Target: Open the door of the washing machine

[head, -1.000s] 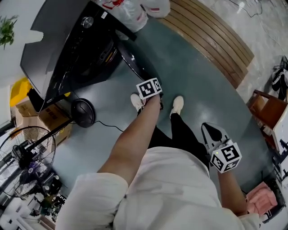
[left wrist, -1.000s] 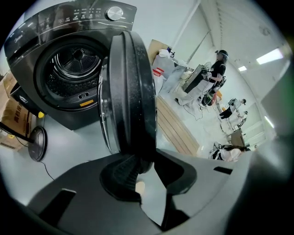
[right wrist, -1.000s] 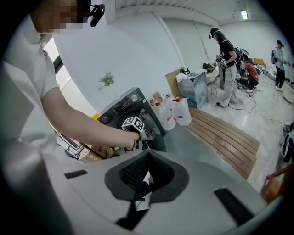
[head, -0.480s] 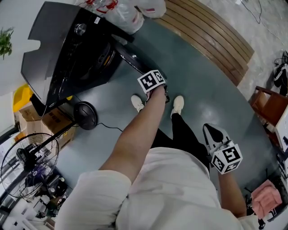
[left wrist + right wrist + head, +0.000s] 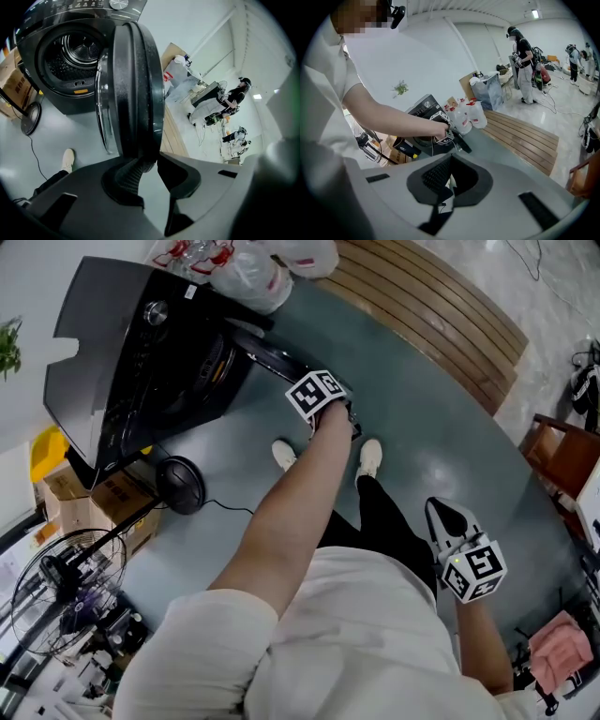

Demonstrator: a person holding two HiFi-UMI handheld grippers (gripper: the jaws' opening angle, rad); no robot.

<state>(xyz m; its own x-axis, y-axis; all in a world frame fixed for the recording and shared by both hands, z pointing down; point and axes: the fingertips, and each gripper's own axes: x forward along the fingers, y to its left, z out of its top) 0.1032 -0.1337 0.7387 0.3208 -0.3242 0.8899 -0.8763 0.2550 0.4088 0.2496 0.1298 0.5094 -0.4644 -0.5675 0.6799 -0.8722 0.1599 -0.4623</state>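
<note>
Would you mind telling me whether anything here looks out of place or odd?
Only one thing stands out: a thin black cable trails loose across the floor from the fan's round base toward the person's shoes, a possible trip hazard. Nothing looks spilled or damaged.

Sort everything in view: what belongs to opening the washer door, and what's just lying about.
Job in hand: washing machine; its door, swung partly open; left tongs, gripping the door's rim, jaws just eased a little wider.

Lying about: standing fan; cardboard boxes; plastic bags; wooden slats; pink cloth. Idle too: right tongs, empty.
</note>
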